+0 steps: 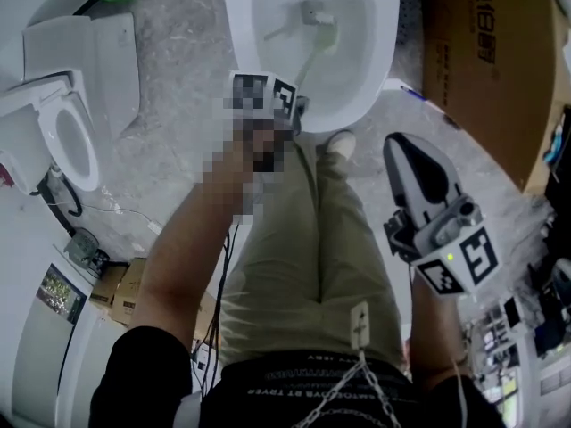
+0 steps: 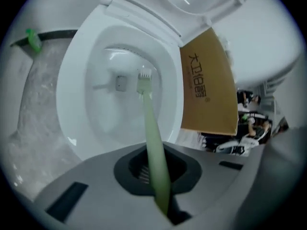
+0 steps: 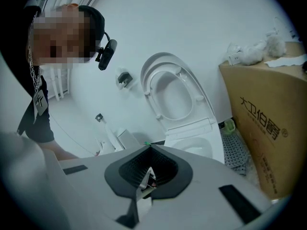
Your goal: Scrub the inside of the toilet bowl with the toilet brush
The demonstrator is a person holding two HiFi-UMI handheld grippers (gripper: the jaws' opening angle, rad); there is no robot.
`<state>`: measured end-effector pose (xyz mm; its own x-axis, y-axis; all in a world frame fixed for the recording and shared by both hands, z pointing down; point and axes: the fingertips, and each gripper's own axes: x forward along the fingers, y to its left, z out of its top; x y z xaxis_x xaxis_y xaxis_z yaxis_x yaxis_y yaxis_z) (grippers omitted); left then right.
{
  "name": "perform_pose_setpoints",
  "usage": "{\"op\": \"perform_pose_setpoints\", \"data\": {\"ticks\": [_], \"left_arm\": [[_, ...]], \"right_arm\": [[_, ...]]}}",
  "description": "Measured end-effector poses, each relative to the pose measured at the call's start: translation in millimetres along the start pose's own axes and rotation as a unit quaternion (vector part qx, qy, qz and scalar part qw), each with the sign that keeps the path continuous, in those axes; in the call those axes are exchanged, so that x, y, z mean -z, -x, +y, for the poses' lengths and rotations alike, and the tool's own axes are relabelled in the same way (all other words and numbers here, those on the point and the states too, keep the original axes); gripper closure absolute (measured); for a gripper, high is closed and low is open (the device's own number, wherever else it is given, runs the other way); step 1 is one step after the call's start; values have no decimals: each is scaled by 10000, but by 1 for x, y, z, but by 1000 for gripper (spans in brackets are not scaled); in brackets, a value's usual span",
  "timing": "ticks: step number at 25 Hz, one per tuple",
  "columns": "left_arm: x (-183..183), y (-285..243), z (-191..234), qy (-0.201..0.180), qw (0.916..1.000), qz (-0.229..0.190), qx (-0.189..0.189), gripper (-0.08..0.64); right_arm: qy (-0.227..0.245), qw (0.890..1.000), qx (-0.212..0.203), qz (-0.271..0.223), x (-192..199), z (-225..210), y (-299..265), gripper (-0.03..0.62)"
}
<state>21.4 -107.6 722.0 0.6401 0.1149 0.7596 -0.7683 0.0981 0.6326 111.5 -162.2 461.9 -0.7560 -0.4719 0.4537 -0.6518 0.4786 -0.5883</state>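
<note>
The white toilet bowl (image 1: 379, 34) is at the top centre of the head view. A toilet brush with a pale green handle (image 1: 312, 61) reaches into it, and its white head (image 1: 323, 23) rests low in the basin near the drain. My left gripper (image 1: 294, 110) hangs over the bowl's near rim, shut on the handle. In the left gripper view the handle (image 2: 154, 143) runs from the shut left gripper (image 2: 156, 171) to the brush head (image 2: 144, 80). My right gripper (image 1: 401, 150) is held up at the right, away from the bowl, shut and holding nothing (image 3: 148, 152).
A large cardboard box (image 1: 491, 61) stands right of the toilet. The raised seat and lid (image 3: 172, 92) lean against the wall. Another toilet (image 1: 67, 136) and a loose white lid (image 1: 89, 52) lie on the floor at left. The person's leg (image 1: 312, 239) and shoe (image 1: 339, 141) are just before the bowl.
</note>
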Motion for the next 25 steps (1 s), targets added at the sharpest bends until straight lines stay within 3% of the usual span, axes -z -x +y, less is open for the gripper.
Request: {"op": "perform_pose_setpoints", "data": {"ticks": [3,6,11,16,18,25], "left_arm": [[-3,-24,-16,1056,9929,-223,494,558],[-4,-44,-22,1969,9761,-272,879,558],[-4,-63,-16,2970,9464,-293,1232,558],[-8,-60,0,3704,9177,-458,1359,558],[-6,-58,9,3740,9181,-481,1223,558],[-18,-49,31,3480,9323,-671,719,558]], "right_arm": [[-81,10000,20,13,-1,1,-7,600],[-157,9999,42,13,-2,0,-13,600],[-319,9994,90,26,2,-2,-21,600],[-464,9988,118,-27,3,-2,-27,600],[-523,9985,143,-48,3,-2,-30,600],[-631,9977,227,-122,2,-5,-34,600]]}}
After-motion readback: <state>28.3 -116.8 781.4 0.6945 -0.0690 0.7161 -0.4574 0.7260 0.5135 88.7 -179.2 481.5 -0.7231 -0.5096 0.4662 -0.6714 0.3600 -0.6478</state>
